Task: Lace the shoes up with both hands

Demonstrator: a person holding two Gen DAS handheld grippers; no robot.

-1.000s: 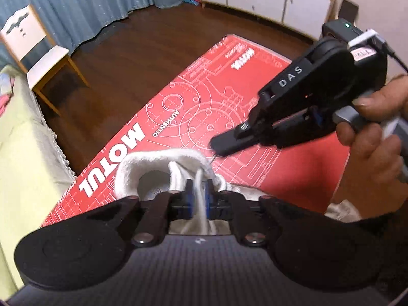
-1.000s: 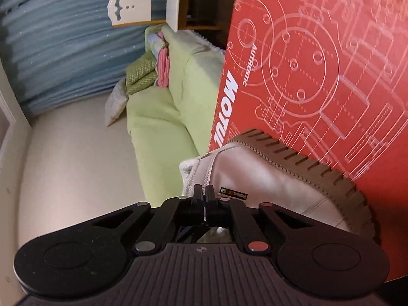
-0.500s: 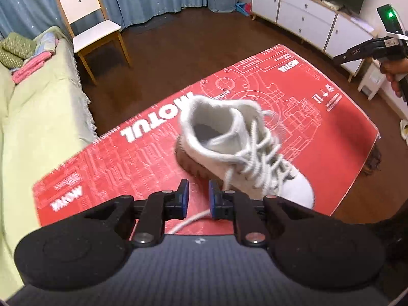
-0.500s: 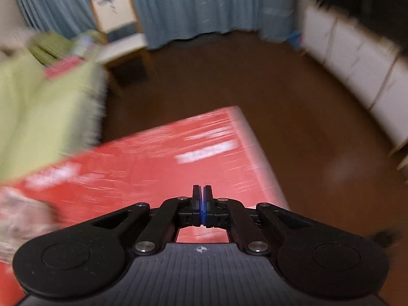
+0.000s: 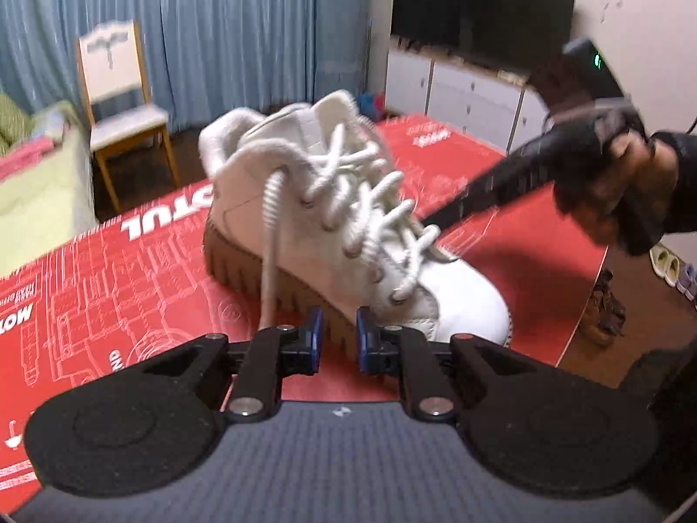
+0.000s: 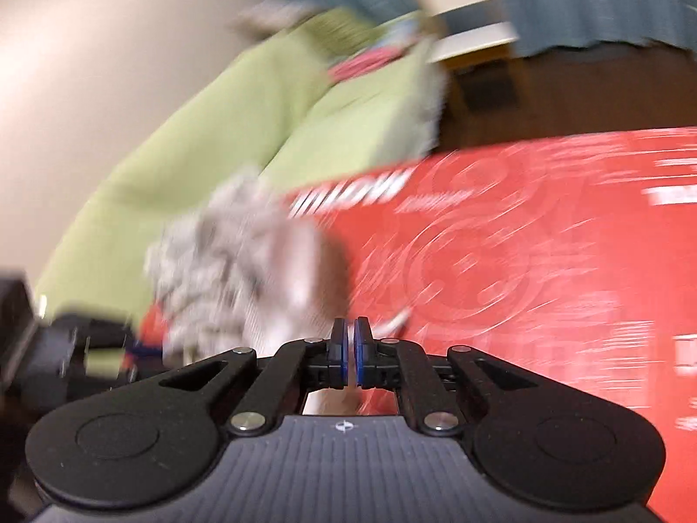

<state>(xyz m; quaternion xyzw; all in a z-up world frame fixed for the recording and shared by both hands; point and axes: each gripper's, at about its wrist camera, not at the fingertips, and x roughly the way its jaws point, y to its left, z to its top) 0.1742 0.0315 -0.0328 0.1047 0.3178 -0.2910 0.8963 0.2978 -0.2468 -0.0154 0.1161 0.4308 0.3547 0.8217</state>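
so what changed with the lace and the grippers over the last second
The left gripper let go of the white lace it was pinching and backed off; its jaws now stand apart, empty. The right gripper, shut before, is opening with nothing between. The shoe remains on the red mat.

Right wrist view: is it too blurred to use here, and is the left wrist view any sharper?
Right wrist view: heavy motion smear; the shoe is a pale streaked blob and the red mat print is unreadable, only the right gripper itself is crisp. Left wrist view: mildly soft, yet the laces and eyelets read clearly; fisheye bends the room edges, and the hand holding the other gripper is blurred.
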